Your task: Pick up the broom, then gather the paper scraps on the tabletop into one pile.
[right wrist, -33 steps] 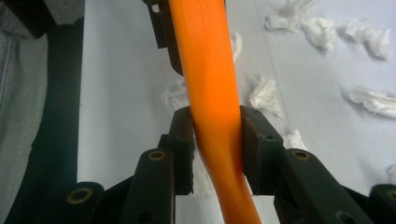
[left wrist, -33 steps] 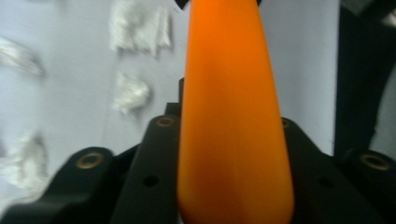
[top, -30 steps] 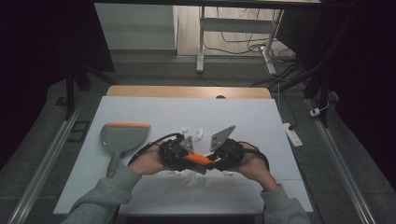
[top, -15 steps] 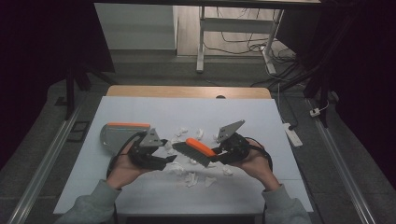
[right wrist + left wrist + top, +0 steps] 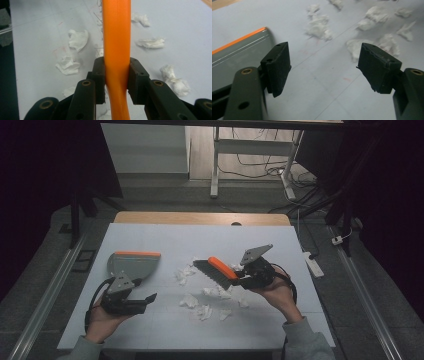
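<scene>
- The left hand-held gripper [image 5: 150, 298] has let go of the brush [image 5: 216, 269]: a second ago both tools met at the brush near the middle of the counter [image 5: 150, 235], and now this one sits well apart from it, toward the counter's left front corner.
- Its jaws have just been opening. In the left gripper view they stand spread with nothing between the pads [image 5: 277, 63], only bare counter beneath.
- The right hand-held gripper [image 5: 236, 281] has barely shifted. Its jaws pinch the brush's orange handle [image 5: 117, 50], pressed in on both sides, so the brush now hangs from this hand alone.
- The brush is held above the counter, right of centre, bristles pointing down and toward the left edge, over the scattered paper scraps [image 5: 202, 310].
- The dustpan [image 5: 131, 265] lies flat near the left edge, grey with an orange lip, and has not moved. The left tool is now just in front of it, with the pan's edge showing beside its left jaw in the left gripper view.
- Judgement: the handover of the brush looks finished, and the freed left tool seems set to take the dustpan so the scraps can be swept into it. None have been gathered yet.
</scene>
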A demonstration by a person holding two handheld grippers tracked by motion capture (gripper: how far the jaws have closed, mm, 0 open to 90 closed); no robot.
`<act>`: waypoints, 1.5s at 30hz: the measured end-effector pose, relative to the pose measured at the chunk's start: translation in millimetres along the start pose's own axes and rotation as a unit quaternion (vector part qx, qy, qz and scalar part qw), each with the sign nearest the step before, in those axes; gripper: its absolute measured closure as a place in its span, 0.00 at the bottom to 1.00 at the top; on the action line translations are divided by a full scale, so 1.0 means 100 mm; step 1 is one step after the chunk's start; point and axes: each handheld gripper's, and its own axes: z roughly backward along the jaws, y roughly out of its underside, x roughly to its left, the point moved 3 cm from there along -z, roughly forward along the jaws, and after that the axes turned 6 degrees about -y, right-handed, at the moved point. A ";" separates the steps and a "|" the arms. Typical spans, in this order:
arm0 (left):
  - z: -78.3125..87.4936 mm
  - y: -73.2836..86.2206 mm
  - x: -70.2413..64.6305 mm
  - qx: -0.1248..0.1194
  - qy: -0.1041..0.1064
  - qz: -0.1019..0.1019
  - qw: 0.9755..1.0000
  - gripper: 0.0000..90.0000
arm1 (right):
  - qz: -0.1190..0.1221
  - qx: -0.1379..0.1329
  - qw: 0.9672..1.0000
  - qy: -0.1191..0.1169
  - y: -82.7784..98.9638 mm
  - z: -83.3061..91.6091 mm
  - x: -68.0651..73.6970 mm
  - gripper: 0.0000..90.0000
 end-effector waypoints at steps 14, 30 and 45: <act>-0.04 0.24 0.11 0.006 -0.006 0.023 1.000 0.29 | -0.064 -0.022 0.995 0.071 0.21 0.37 -0.26 0.79; -0.03 0.29 0.14 -0.005 0.007 0.038 0.999 0.29 | -0.148 0.043 0.970 0.186 0.49 0.65 -0.58 0.79; -0.09 0.31 0.12 0.004 0.009 0.036 0.999 0.29 | -0.222 0.154 0.940 0.210 0.69 0.44 -0.63 0.79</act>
